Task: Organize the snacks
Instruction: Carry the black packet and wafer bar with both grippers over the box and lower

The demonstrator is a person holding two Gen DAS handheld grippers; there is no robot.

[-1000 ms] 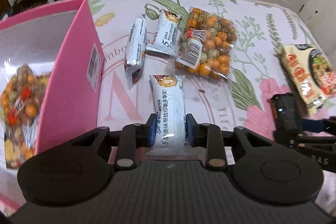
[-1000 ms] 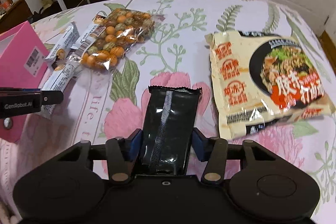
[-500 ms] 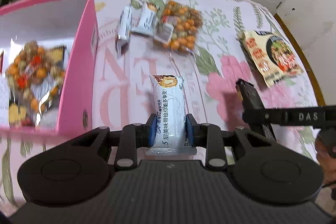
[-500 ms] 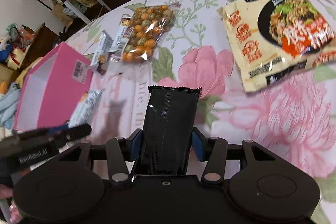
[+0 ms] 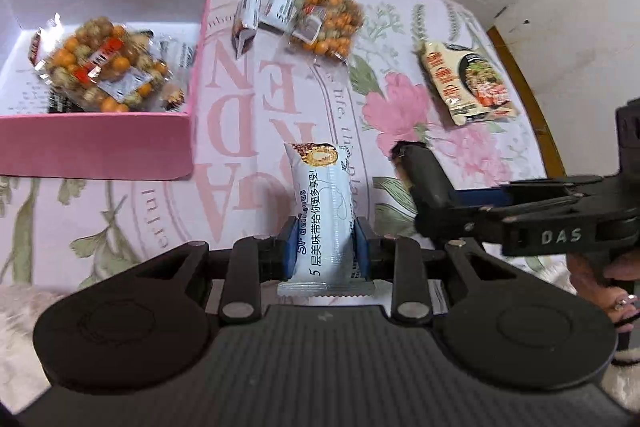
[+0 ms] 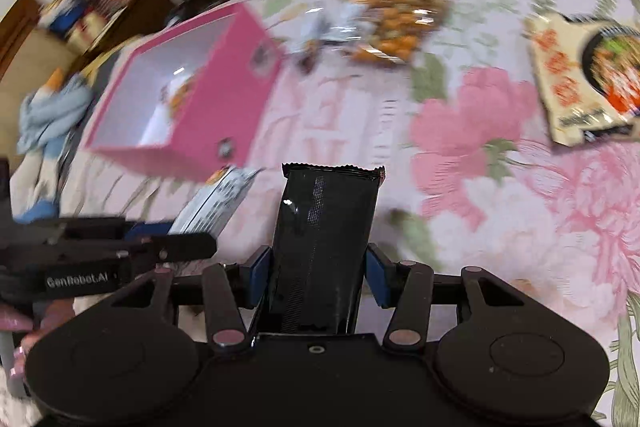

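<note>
1. My left tongs (image 5: 323,254) clamp the white wafer pack (image 5: 322,211); my right tongs (image 6: 319,281) clamp the black bar (image 6: 325,247)
2. Both have risen off the table toward the pink box (image 5: 120,143): next, drop them in

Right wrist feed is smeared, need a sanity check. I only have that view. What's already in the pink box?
Observer: The pink box holds a clear bag of orange and tan coated nuts.
Operator: What is the left gripper carrying?
Observer: The left gripper is clamped on a white wafer packet with a printed biscuit at its far end.
Operator: Loose snacks beyond the box?
Observer: Two more white packets lie beside a second nut bag; a noodle packet lies further right.
</note>
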